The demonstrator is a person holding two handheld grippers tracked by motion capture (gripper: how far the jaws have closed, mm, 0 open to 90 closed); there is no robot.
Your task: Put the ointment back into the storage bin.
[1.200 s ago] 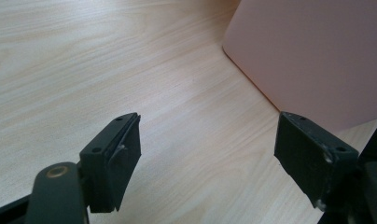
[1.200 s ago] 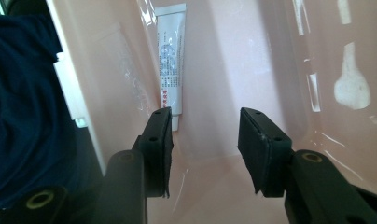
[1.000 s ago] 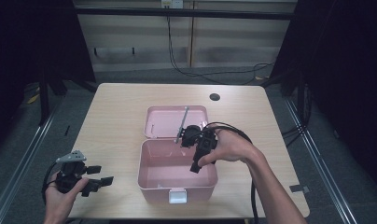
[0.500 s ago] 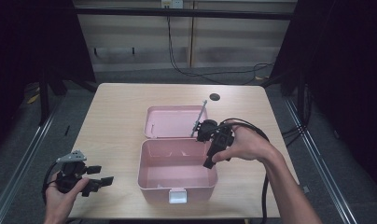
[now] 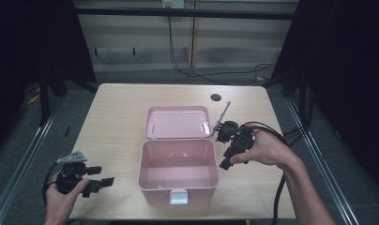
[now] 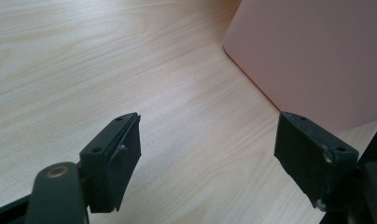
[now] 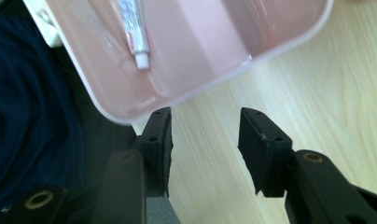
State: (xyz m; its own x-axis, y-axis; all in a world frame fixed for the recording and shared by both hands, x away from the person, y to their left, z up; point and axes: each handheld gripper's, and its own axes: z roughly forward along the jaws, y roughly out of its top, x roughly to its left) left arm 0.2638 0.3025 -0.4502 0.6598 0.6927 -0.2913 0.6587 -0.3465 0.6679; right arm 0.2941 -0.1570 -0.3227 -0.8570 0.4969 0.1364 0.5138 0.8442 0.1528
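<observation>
- My right gripper hangs empty just right of the open pink box, jaws parted.
- A small tube lies inside the box: probably light, soft and slippery, best pinched across its middle.
- My left gripper, left of the box, gapes empty.

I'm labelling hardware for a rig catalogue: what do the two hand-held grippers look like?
Both are black. The left gripper carries a grey three-cornered plate on top; the right gripper trails a black cable off the table's near edge. Up close, each jaw is a flat black block with small screw holes, mounted on a black link with a brass-coloured pivot. The person's forearms are bare.
</observation>
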